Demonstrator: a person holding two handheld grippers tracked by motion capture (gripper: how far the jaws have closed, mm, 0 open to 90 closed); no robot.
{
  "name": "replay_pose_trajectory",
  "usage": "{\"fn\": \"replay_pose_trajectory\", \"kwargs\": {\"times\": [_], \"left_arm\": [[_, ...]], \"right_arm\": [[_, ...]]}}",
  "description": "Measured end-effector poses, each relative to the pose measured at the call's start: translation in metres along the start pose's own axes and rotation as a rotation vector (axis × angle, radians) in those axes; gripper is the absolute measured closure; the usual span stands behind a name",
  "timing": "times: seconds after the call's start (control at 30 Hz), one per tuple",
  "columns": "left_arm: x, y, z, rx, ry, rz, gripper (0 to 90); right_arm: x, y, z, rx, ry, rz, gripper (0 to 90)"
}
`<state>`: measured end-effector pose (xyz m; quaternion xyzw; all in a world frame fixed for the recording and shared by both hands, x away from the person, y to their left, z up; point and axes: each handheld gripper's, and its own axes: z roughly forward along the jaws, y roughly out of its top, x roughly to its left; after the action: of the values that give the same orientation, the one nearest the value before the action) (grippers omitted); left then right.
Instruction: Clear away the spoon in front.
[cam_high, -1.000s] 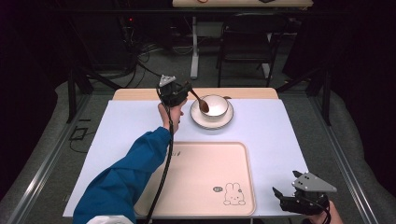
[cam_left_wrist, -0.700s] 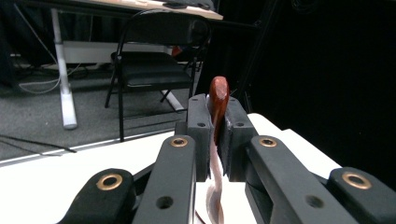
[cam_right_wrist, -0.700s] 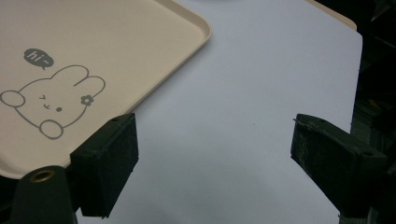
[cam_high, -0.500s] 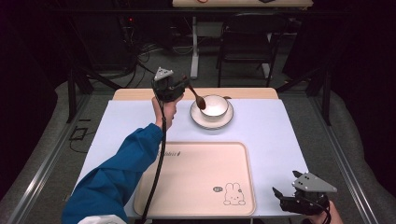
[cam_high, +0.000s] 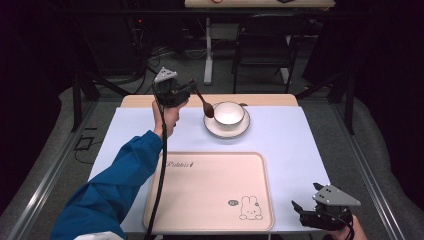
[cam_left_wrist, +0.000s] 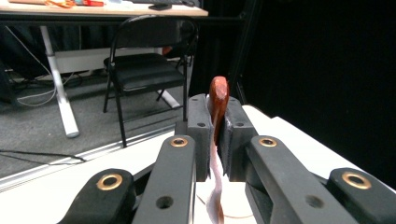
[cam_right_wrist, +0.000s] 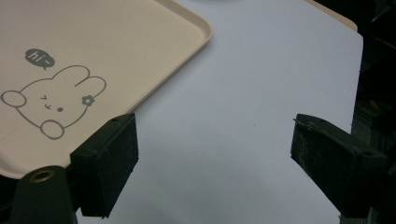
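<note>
Left gripper (cam_high: 186, 89) clamped on a smooth brown wooden spoon (cam_high: 204, 103), raised just left of the round white bowl (cam_high: 229, 113) on its saucer (cam_high: 226, 130). Left gripper view: handle tip (cam_left_wrist: 218, 100) pinched between matte black pads. Right gripper (cam_right_wrist: 212, 168) slack, jaws wide over the pale mat — beside the beige rabbit-print tray (cam_right_wrist: 93, 51).

The spoon (cam_high: 204, 104) looks like glossy brown wood. The bowl (cam_high: 229, 113) and saucer (cam_high: 227, 128) look like smooth glazed ceramic. The tray (cam_high: 210, 190) is matt beige plastic.
</note>
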<state>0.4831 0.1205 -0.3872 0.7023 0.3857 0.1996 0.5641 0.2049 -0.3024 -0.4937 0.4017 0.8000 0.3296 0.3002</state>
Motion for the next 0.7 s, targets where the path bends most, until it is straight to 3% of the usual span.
{"fn": "replay_pose_trajectory", "kwargs": {"times": [0.7], "left_arm": [[-0.001,0.007,-0.057,0.088,-0.07,0.092,84.4]], "right_arm": [[0.0,0.0,0.0,0.0,-0.002,-0.003,14.3]]}}
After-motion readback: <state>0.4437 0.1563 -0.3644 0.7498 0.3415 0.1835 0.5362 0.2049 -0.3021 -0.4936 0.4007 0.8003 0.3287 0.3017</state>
